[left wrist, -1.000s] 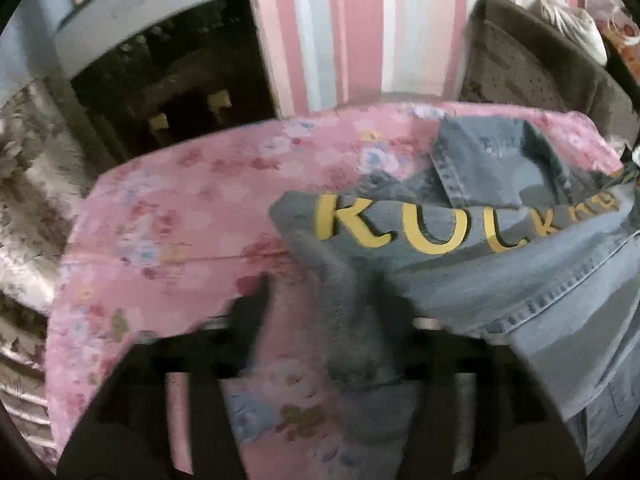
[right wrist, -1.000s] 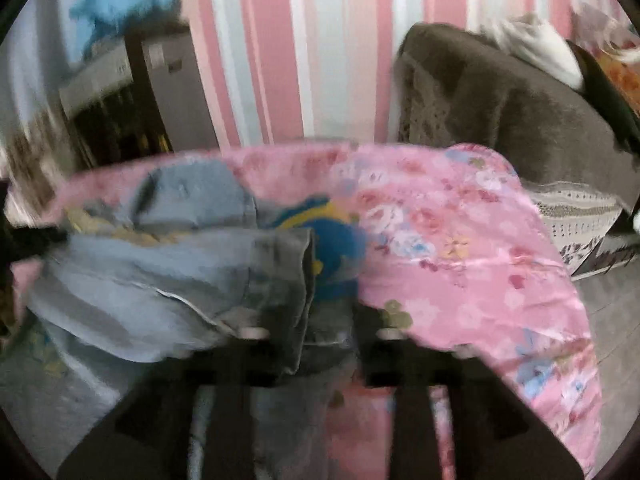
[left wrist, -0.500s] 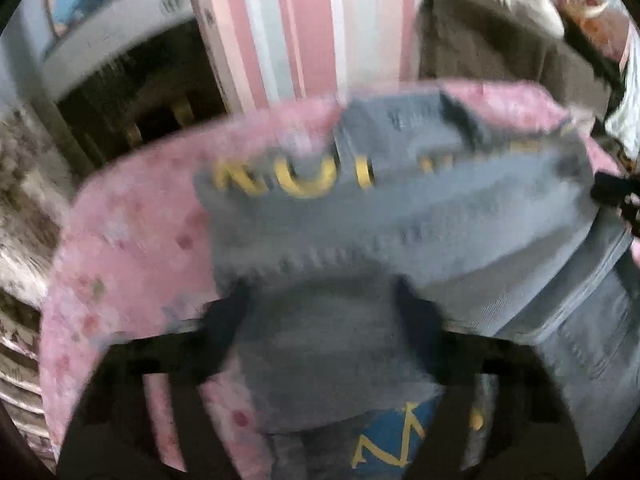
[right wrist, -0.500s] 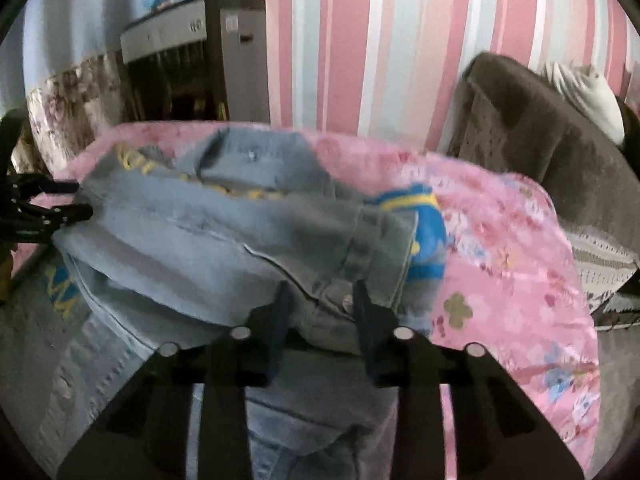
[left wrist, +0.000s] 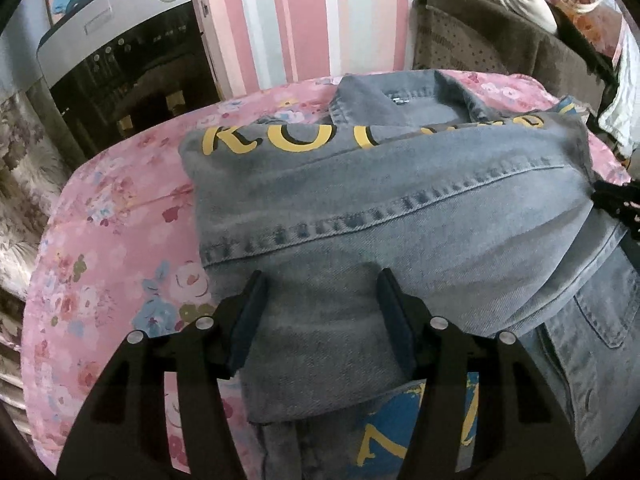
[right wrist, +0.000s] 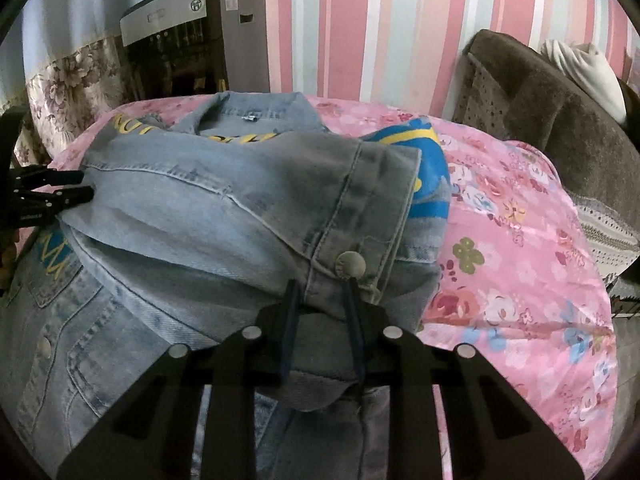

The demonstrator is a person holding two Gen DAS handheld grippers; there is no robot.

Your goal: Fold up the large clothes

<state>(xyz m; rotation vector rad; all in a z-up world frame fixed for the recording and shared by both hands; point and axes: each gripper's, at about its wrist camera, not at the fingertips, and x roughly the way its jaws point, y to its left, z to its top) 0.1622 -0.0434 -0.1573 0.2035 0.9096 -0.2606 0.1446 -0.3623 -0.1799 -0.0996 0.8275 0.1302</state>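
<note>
A light blue denim jacket (left wrist: 400,184) with yellow letters lies collar-away on a pink floral cloth (left wrist: 120,220). One sleeve is folded across its body. My left gripper (left wrist: 320,276) has a wide fold of that denim filling the gap between its pads. In the right wrist view the same gripper (right wrist: 80,188) clamps the jacket (right wrist: 200,208) at its left edge. My right gripper (right wrist: 322,285) grips the buttoned sleeve cuff (right wrist: 376,200), just below the metal button (right wrist: 351,264), and its jaws are closing. It shows at the right edge of the left wrist view (left wrist: 600,198).
The pink cloth (right wrist: 520,240) covers a rounded table top and hangs over its edges. A silver and black cabinet (left wrist: 120,60) stands behind on the left. A brown sofa (right wrist: 560,120) with a white cushion (right wrist: 580,68) stands behind on the right, against a striped wall.
Both grippers carried the sleeve in over the jacket body and sank toward it. The right jaws narrowed onto the cuff. The left jaws narrowed slightly on the wide fold.
</note>
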